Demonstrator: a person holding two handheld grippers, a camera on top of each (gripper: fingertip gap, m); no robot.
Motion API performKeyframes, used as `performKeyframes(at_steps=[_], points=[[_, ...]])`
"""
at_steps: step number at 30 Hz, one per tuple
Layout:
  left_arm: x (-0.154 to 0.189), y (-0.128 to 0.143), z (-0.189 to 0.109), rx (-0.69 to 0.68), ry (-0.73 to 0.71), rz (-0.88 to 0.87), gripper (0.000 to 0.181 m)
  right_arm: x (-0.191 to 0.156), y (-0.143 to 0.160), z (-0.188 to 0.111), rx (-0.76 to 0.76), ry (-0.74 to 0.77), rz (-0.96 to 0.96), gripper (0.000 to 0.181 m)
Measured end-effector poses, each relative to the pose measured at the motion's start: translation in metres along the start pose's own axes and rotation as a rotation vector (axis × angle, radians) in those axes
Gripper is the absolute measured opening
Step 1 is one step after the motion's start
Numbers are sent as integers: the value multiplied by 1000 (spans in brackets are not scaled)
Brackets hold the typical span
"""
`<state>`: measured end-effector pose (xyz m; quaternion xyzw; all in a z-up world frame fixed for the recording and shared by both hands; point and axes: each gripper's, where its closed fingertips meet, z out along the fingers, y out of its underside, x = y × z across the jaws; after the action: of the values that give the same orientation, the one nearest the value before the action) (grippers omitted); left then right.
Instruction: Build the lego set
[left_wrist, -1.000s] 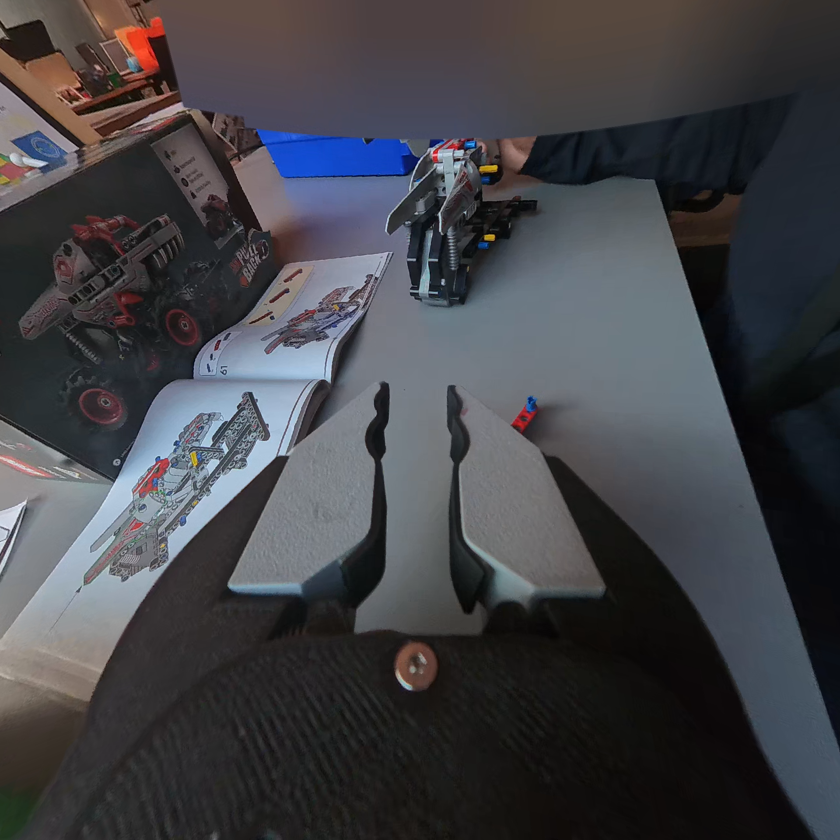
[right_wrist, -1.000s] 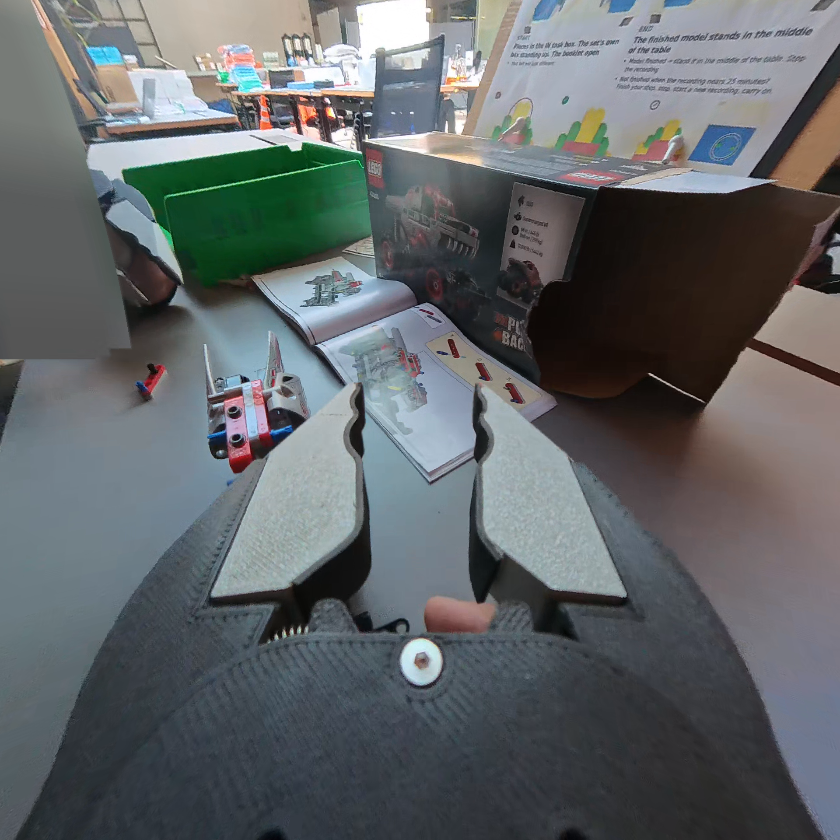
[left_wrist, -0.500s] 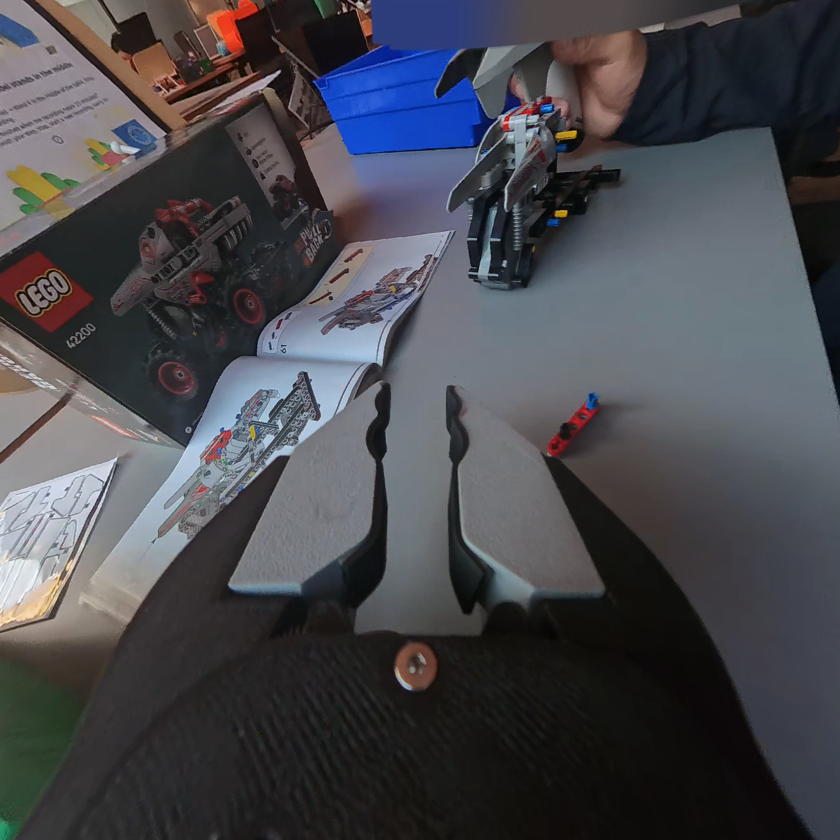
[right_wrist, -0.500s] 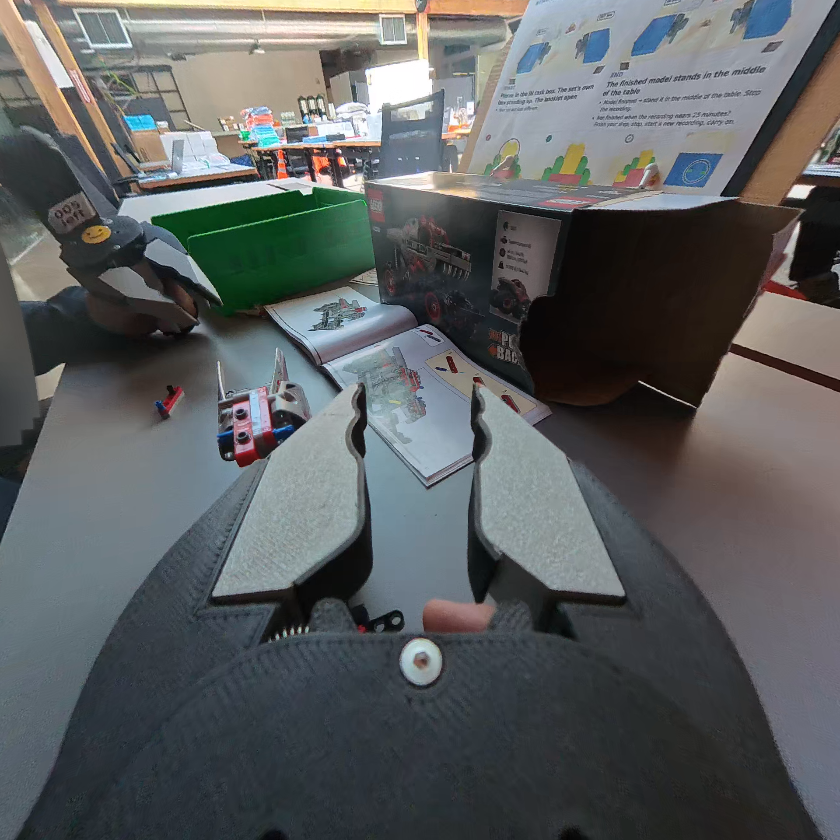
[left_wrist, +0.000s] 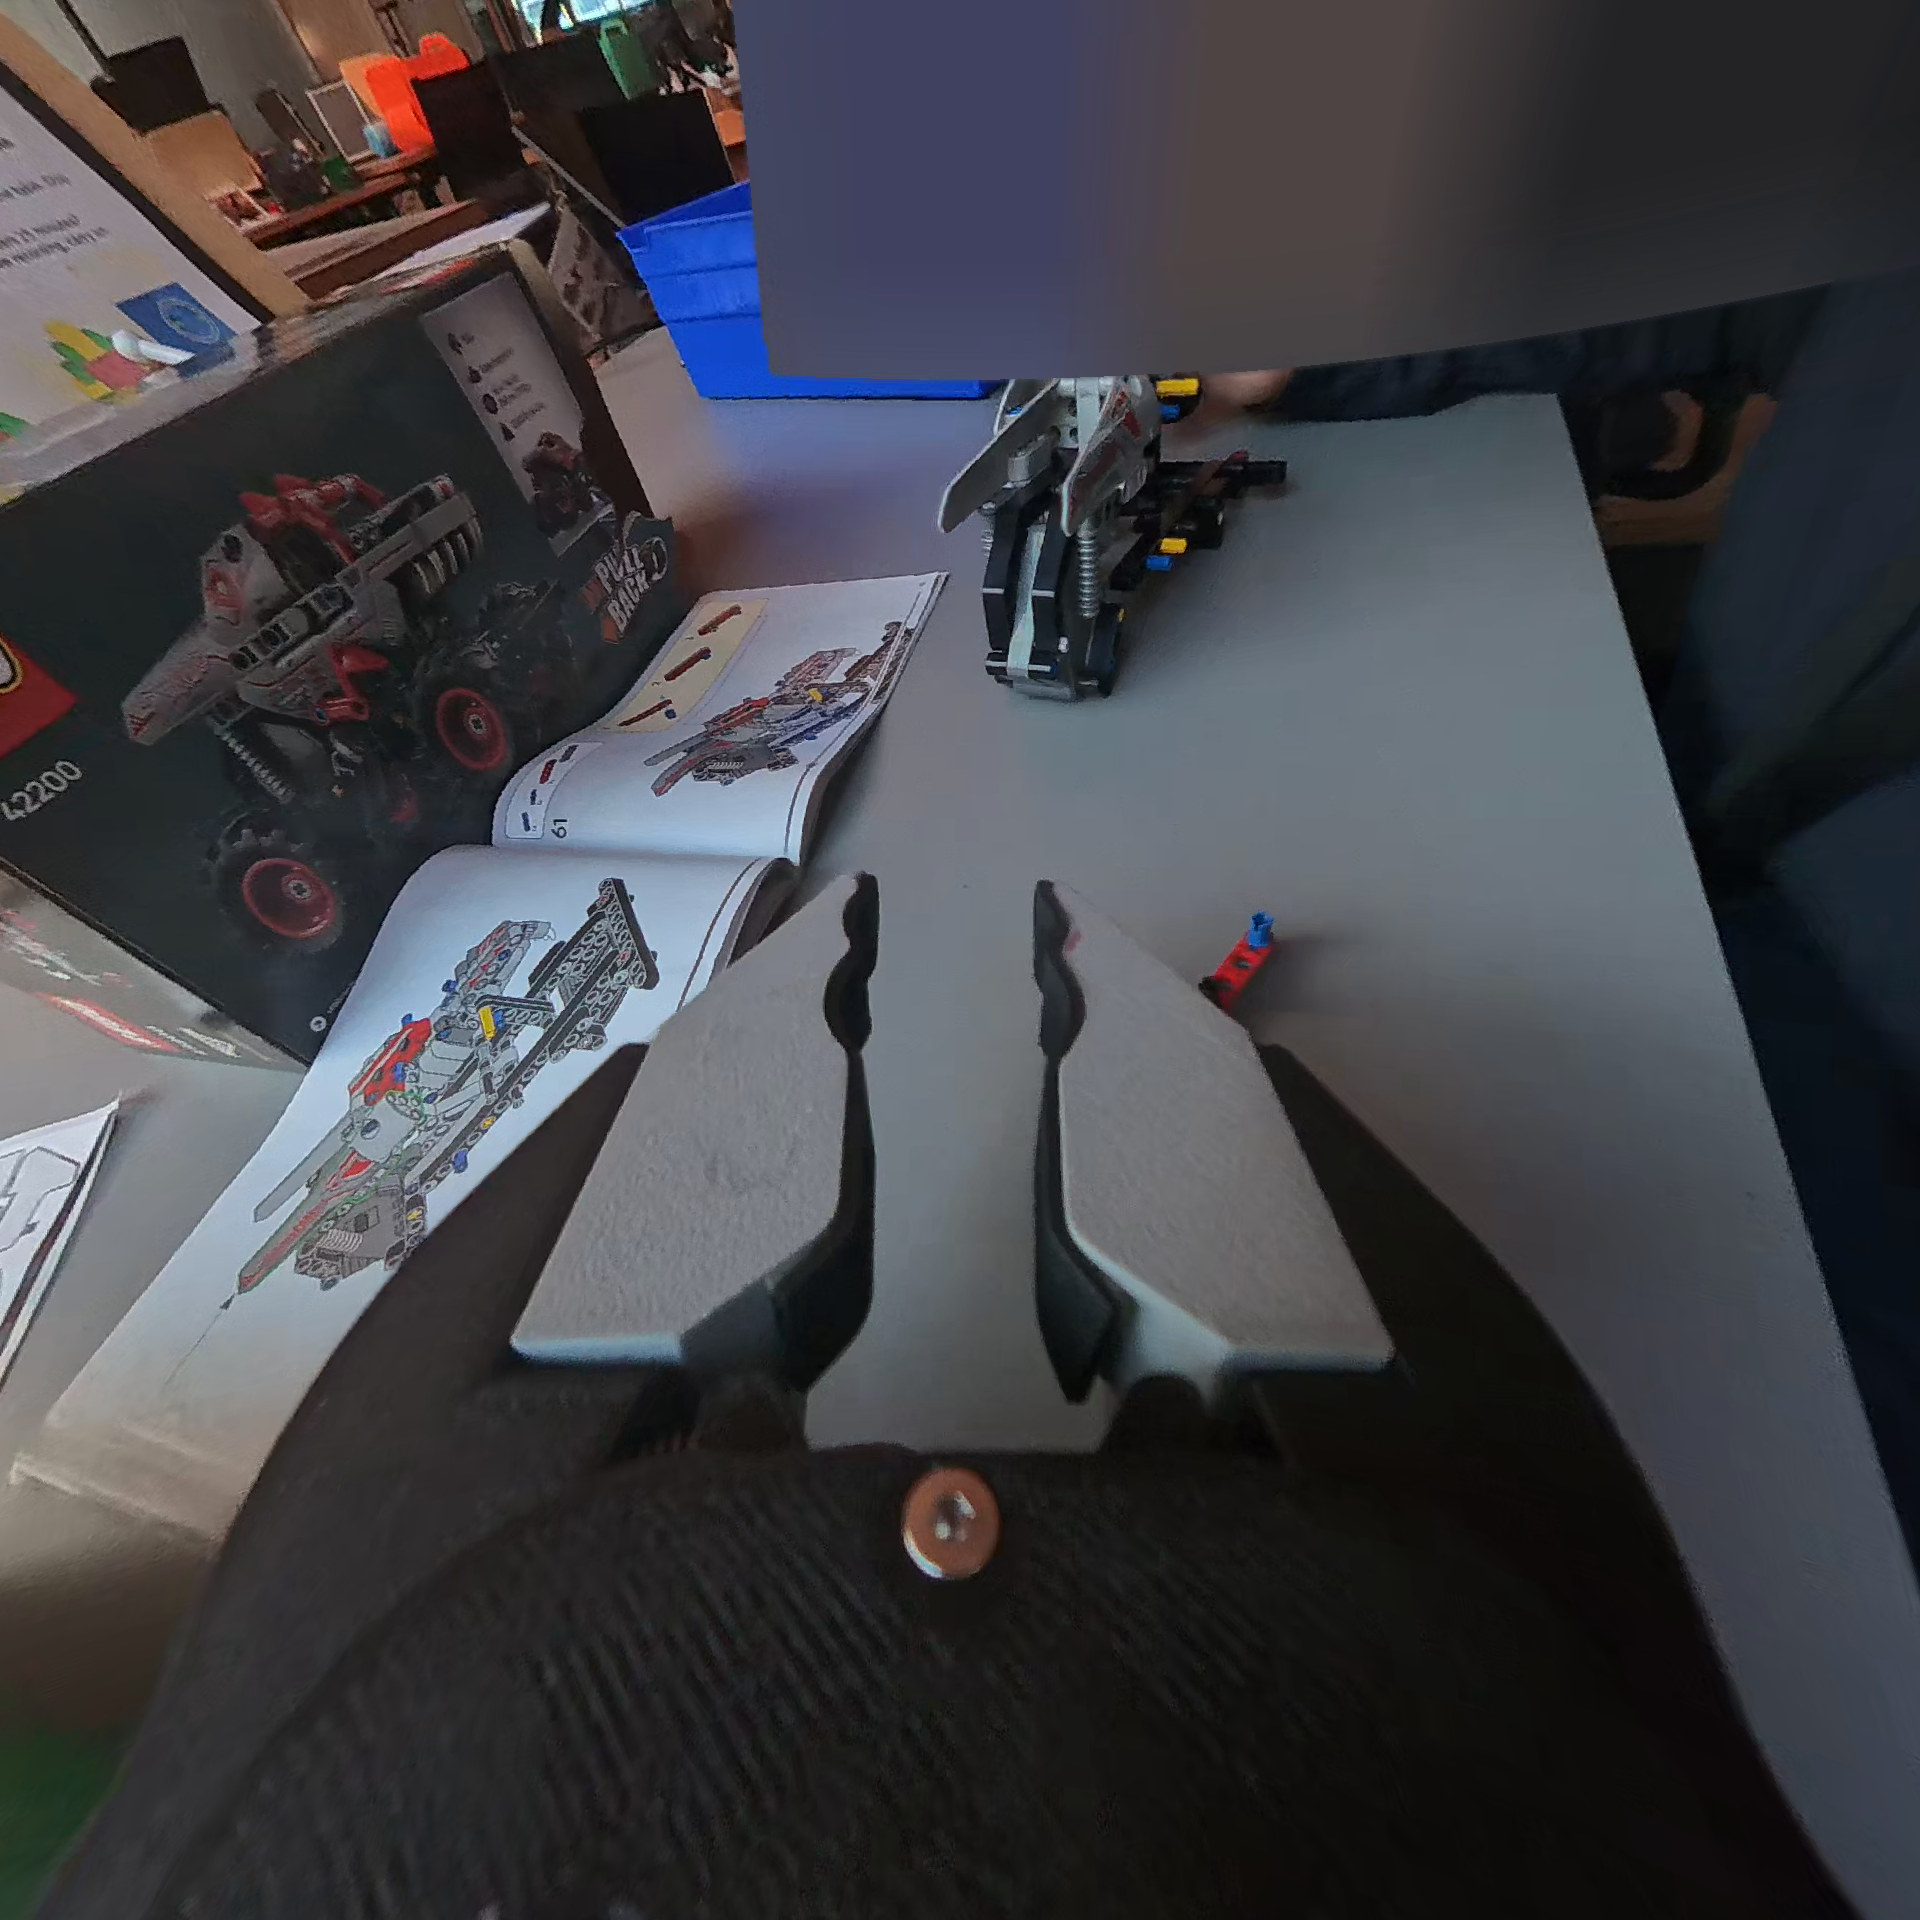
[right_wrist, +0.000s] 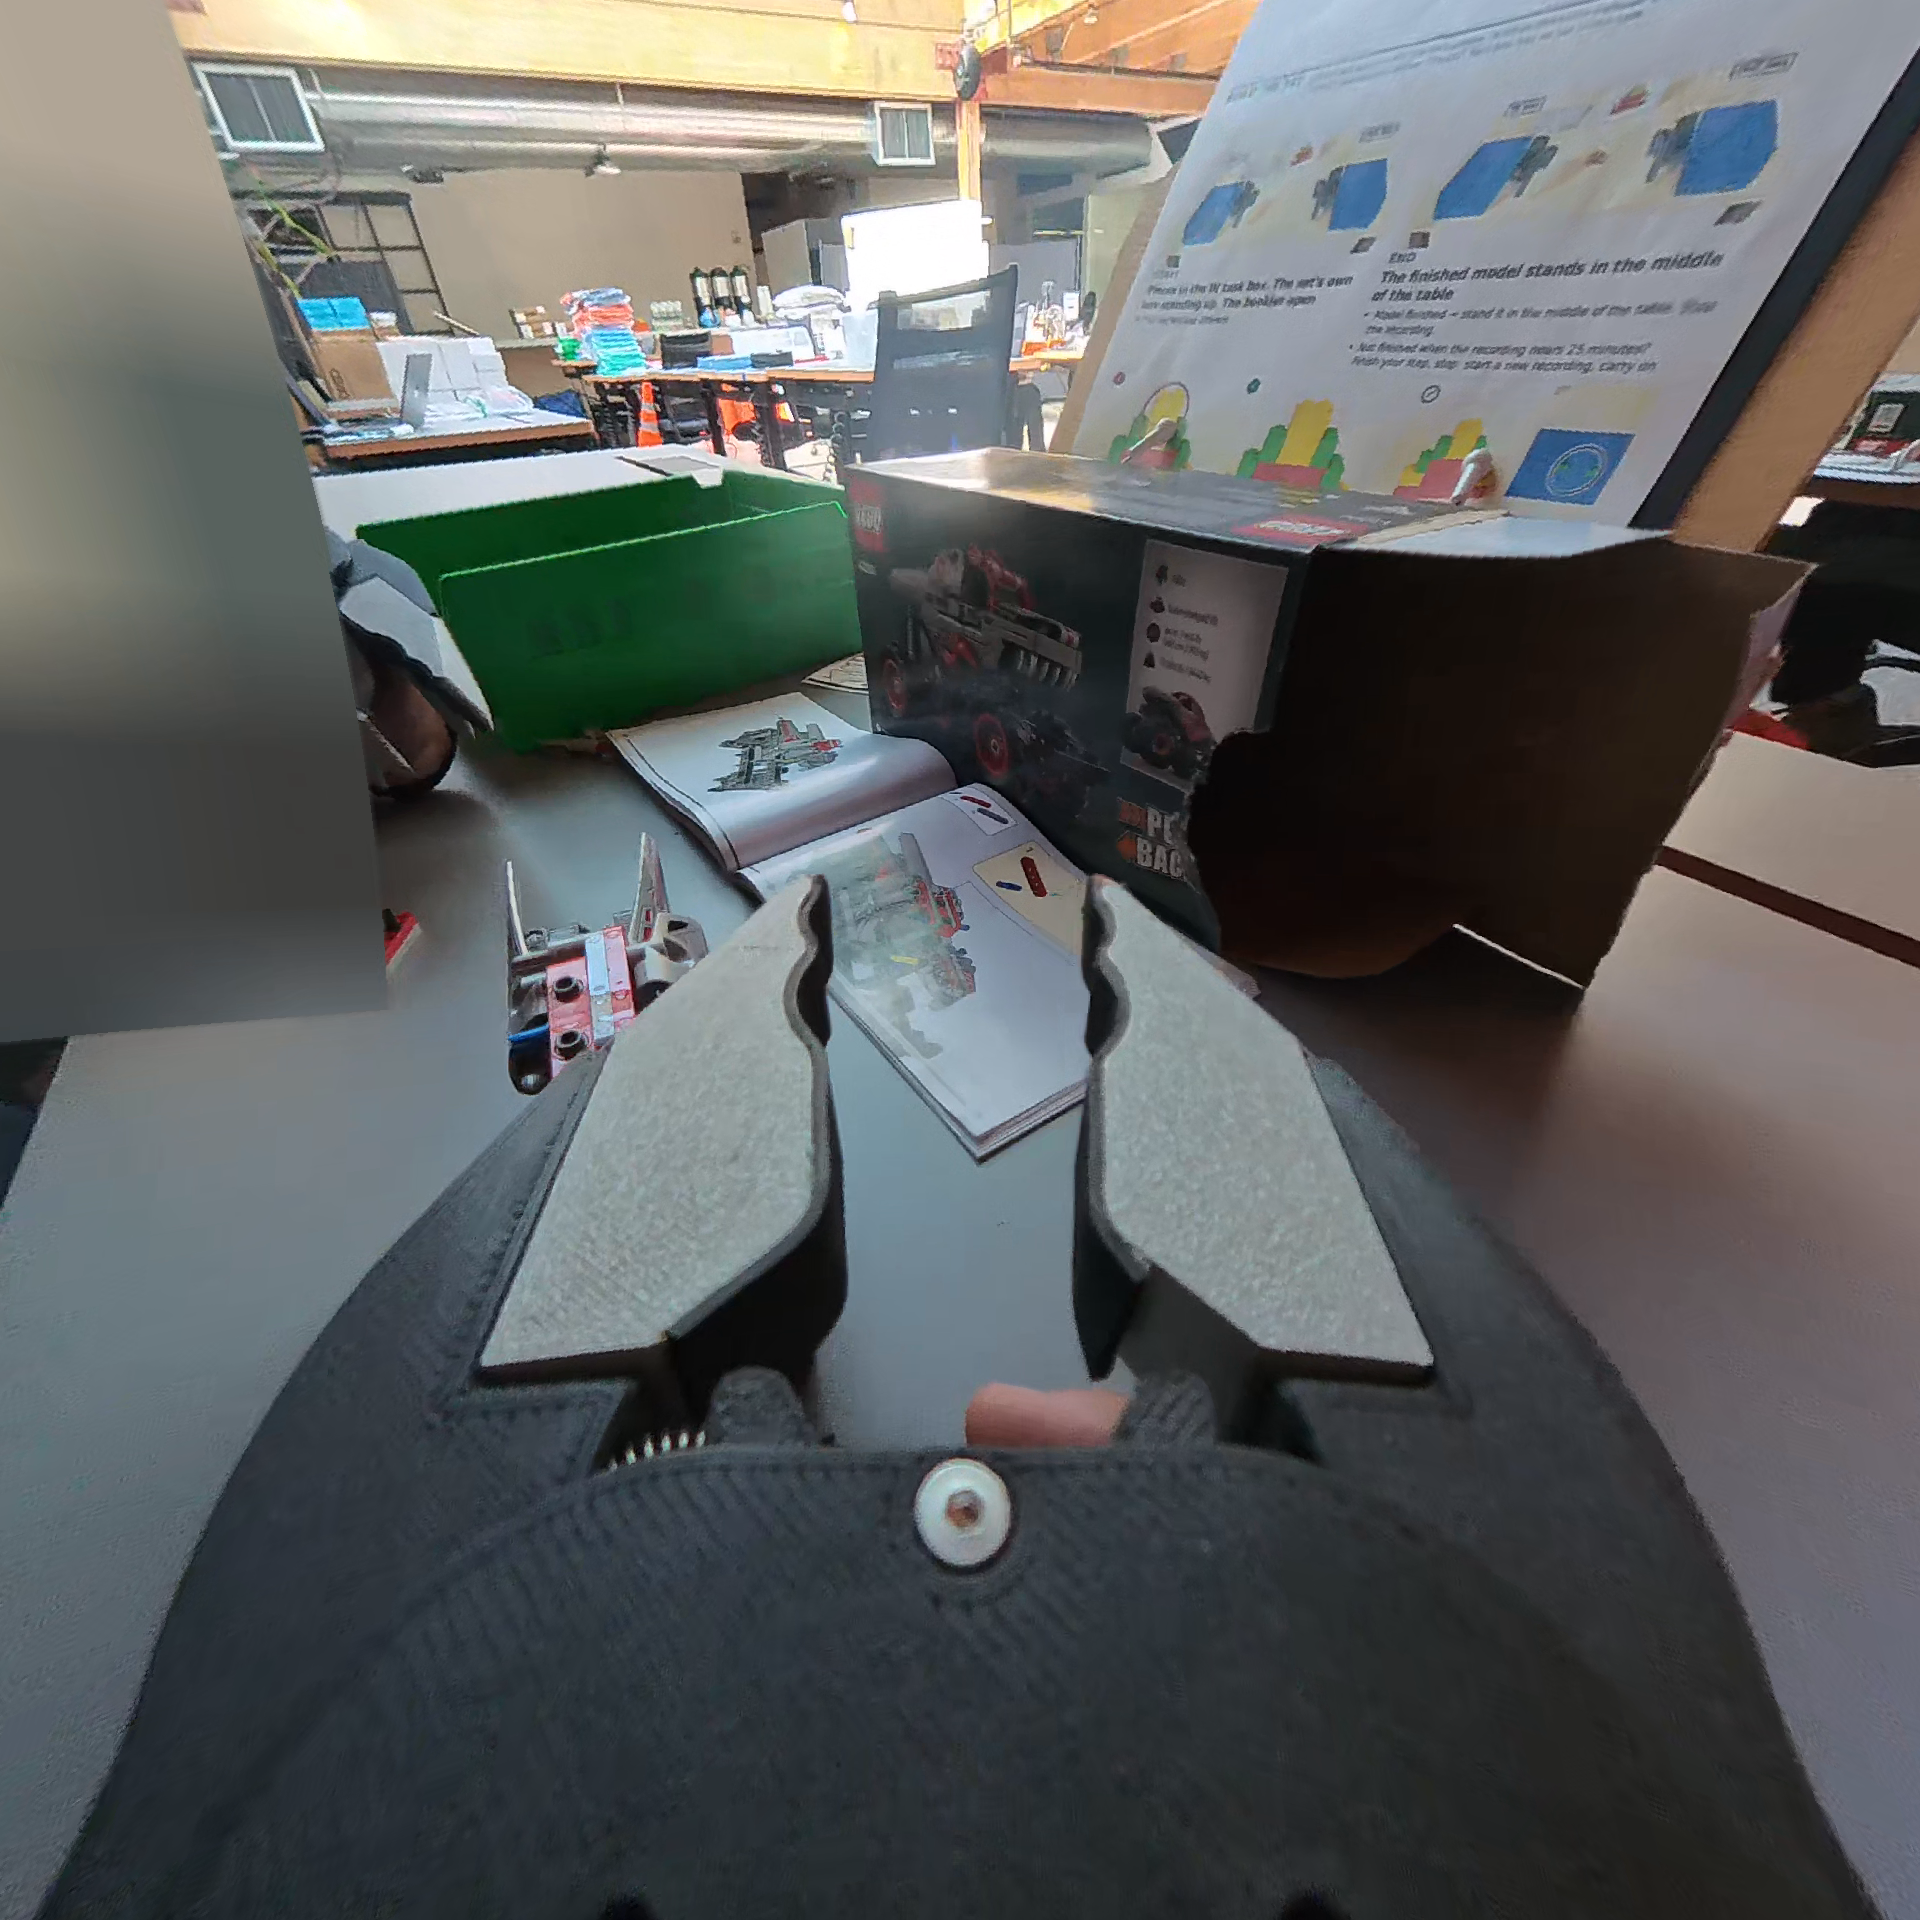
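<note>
Just right of our left gripper (left_wrist: 951, 904), jaws parted and empty, lies the small red-and-blue lego piece (left_wrist: 1236, 961). Right gripper (right_wrist: 951, 914), also empty and parted, has the grey-black half-built truck model (right_wrist: 587, 987) to its left. We'd probably approach that piece low and square. A blur patch hides the model's top.

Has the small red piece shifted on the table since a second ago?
Cannot tell. The small red piece lies on the grey table, right of the open booklet; its frame shifts match camera motion.
</note>
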<state>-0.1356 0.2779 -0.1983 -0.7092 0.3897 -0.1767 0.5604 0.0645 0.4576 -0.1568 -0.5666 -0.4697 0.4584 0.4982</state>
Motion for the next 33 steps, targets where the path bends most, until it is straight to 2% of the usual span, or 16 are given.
performKeyframes(at_steps=[5, 9, 13, 33], points=[[1, 1, 0, 5, 90, -76, 29, 8, -12, -8, 43, 26, 6, 45], [9, 3, 2, -17, 130, -49, 33, 14, -9, -8, 35, 35, 24, 46], [15, 4, 3, -29, 133, 2, 33, 15, -8, -8, 25, 48, 12, 46], [20, 6, 3, -46, 117, 41, 32, 17, -17, -26, 44, 60, 9, 49]])
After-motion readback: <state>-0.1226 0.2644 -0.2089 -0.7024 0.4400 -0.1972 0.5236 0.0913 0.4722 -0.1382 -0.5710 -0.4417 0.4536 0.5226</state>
